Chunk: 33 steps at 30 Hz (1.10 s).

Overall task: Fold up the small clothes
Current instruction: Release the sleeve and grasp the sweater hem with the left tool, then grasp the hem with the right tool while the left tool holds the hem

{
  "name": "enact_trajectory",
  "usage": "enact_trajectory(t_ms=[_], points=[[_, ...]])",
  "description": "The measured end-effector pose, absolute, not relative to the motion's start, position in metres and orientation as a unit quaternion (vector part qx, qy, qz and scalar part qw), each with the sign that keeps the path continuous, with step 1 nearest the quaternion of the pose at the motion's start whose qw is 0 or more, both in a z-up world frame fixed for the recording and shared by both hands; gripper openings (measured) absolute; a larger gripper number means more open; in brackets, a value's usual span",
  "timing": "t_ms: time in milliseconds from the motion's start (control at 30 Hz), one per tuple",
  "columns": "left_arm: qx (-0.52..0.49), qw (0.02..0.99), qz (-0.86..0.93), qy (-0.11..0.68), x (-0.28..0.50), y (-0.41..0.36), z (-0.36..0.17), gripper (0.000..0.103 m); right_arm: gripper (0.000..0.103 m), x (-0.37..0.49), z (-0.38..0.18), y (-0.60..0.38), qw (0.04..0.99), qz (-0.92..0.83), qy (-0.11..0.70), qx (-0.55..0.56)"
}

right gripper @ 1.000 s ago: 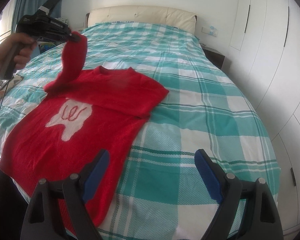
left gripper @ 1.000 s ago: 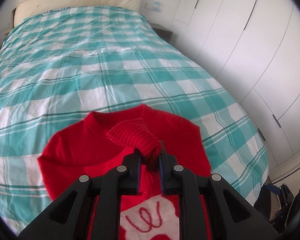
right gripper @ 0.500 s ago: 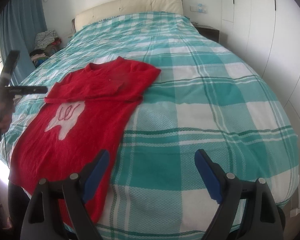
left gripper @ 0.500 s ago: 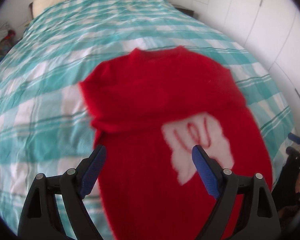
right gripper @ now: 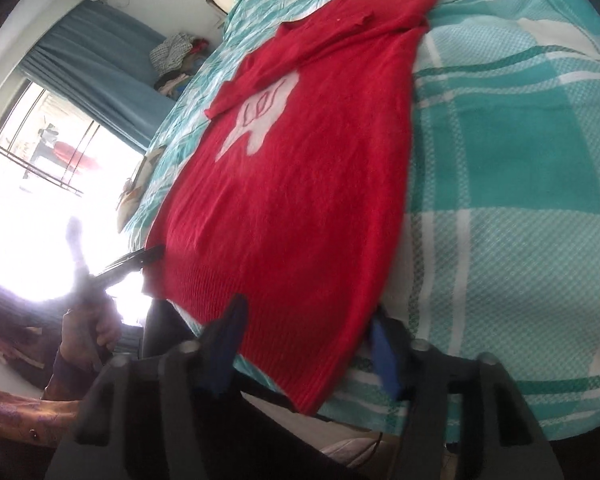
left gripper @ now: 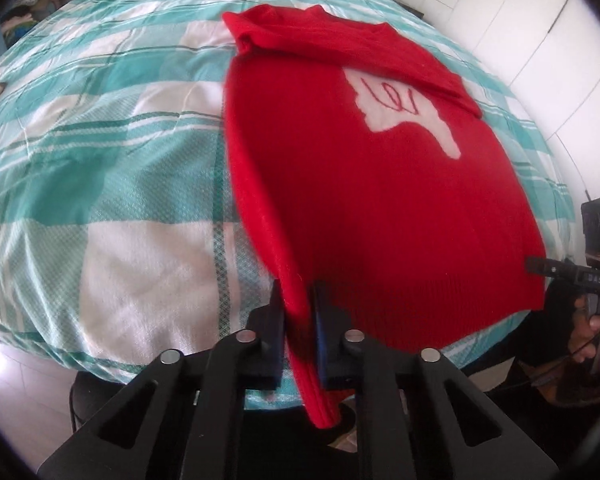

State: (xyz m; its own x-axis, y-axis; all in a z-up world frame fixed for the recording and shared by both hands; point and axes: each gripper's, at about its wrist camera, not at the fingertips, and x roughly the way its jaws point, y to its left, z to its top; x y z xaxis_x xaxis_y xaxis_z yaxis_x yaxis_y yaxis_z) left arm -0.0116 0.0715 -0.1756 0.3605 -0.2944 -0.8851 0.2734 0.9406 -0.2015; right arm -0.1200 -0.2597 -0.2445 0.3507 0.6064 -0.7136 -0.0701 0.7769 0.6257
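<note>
A red knit sweater [left gripper: 380,184] with a white patch on the chest lies flat on the checked bedspread [left gripper: 100,160], both sleeves folded across the chest. My left gripper [left gripper: 298,320] is shut on the sweater's bottom left hem corner at the bed's foot edge. In the right wrist view the sweater [right gripper: 300,184] fills the middle. My right gripper [right gripper: 308,340] is open, its fingers straddling the bottom right hem corner without pinching it. The left gripper's tip [right gripper: 140,258] shows at the far hem corner.
The teal and white bedspread [right gripper: 520,160] covers the whole bed. White wardrobe doors [left gripper: 540,20] stand to the right. A window, blue curtain [right gripper: 100,64] and a pile of clothes [right gripper: 176,56] are on the left side. The bed's foot edge is just under both grippers.
The left gripper let go of the sleeve, moved down to the bottom hem and shut on its left corner. The right gripper moved to the bottom right corner, still open.
</note>
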Motion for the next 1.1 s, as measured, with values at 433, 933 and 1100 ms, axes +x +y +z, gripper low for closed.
enact_trajectory(t_ms=[433,933,1100], points=[[-0.068,0.819,-0.241,0.516,-0.064,0.063,-0.134,0.003,0.003,-0.146,-0.151,-0.29,0.831,0.169,0.515,0.122],[-0.098,0.814,-0.191,0.54,-0.06,0.066,-0.181,0.003,0.005,-0.148,-0.233,-0.294,0.789,0.168,0.556,0.201],[-0.103,0.808,-0.206,0.543,-0.062,0.067,-0.182,0.003,0.007,-0.151,-0.25,-0.295,0.764,0.18,0.567,0.25]])
